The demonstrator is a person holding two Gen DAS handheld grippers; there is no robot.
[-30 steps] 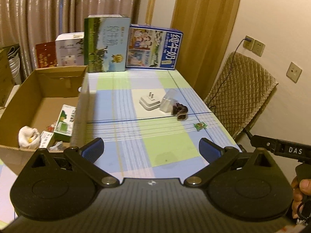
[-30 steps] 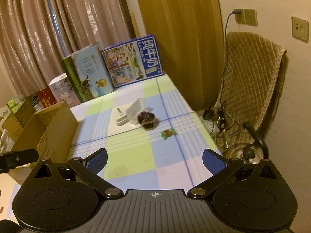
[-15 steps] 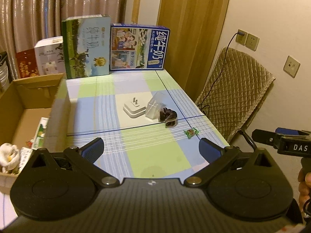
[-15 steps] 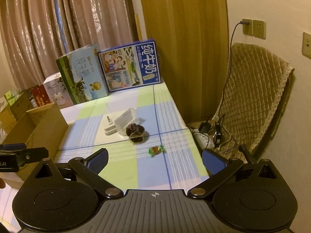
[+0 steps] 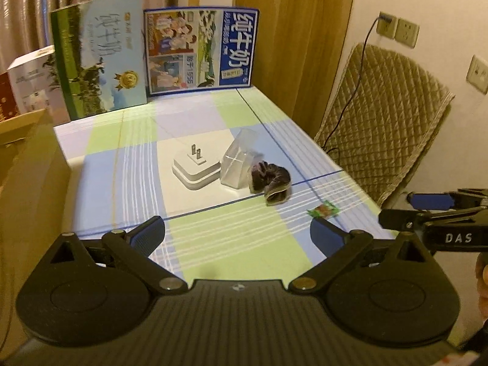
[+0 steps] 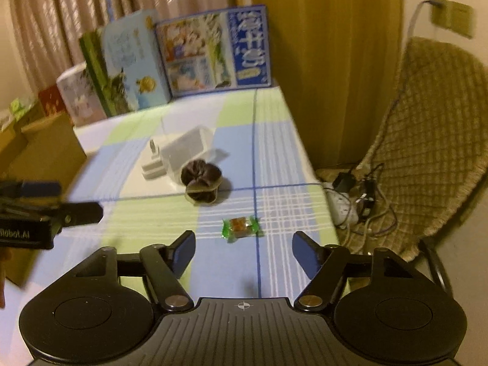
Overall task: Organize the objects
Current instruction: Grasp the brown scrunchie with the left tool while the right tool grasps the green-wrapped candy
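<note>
Only the right wrist view showed the floor beside the table: a power strip and tangled cables under the quilted chair. The left view alone gave the white plug adapter, the clear plastic box and the dark hair tie sharply. Since a second earlier both grippers had come down and forward, so the cardboard box showed only its side. The right gripper had just been closing to a middling gap, empty, with the green-wrapped candy lying on the checked tablecloth just ahead of its tips. The left gripper stood wide apart and held nothing. Two milk cartons stood at the table's far end before curtains.
</note>
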